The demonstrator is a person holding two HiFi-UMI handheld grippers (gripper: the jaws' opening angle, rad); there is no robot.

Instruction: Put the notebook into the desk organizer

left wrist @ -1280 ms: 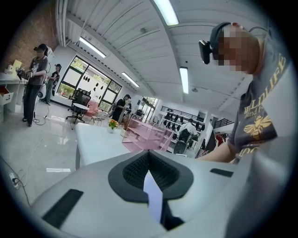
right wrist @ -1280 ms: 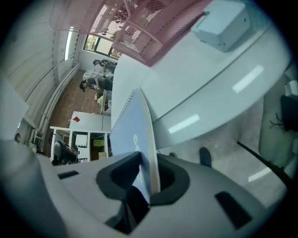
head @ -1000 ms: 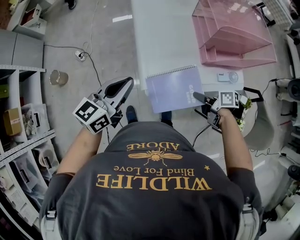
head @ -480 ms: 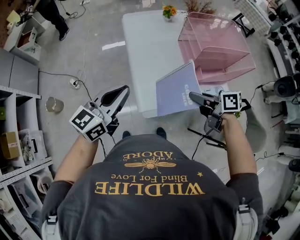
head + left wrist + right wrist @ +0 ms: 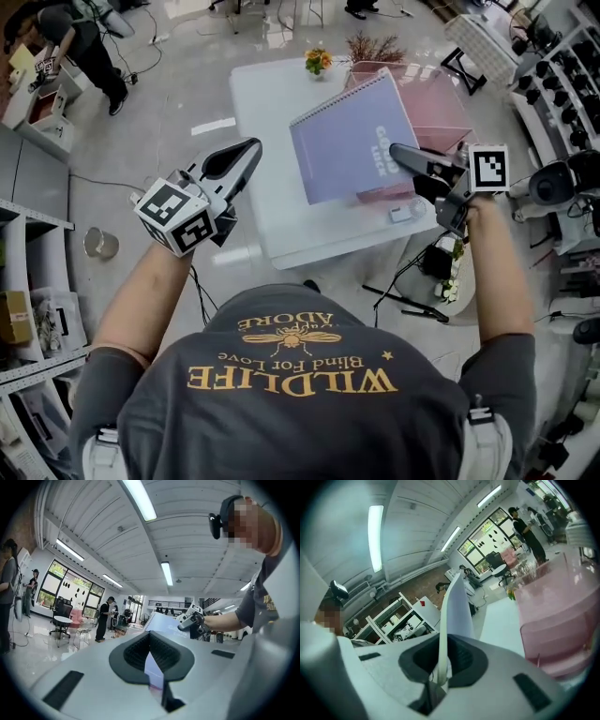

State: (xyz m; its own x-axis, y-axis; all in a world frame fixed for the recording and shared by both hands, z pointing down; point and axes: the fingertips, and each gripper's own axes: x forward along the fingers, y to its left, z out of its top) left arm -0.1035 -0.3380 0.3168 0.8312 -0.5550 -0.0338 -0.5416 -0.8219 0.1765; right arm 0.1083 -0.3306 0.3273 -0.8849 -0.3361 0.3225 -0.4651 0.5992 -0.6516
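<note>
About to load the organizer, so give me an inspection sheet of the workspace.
Surface: white table, mostly bare.
Job's things: lilac spiral notebook held aloft; pink see-through desk organizer on table, partly hidden by it.
Clutter: pot of orange flowers; small white device.
Grippers: right gripper jaws shut on notebook; left gripper jaws together, empty.
Cables: black cable on floor.
Surroundings: grey shelving; person standing.

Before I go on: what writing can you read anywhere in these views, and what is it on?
"WILDLIFE": back of the person's shirt, upside down in the head view.
"Blind For Love": same shirt, smaller lettering.
"ADORE": same shirt, near the collar.
White print on the notebook cover: too blurred to read.
</note>
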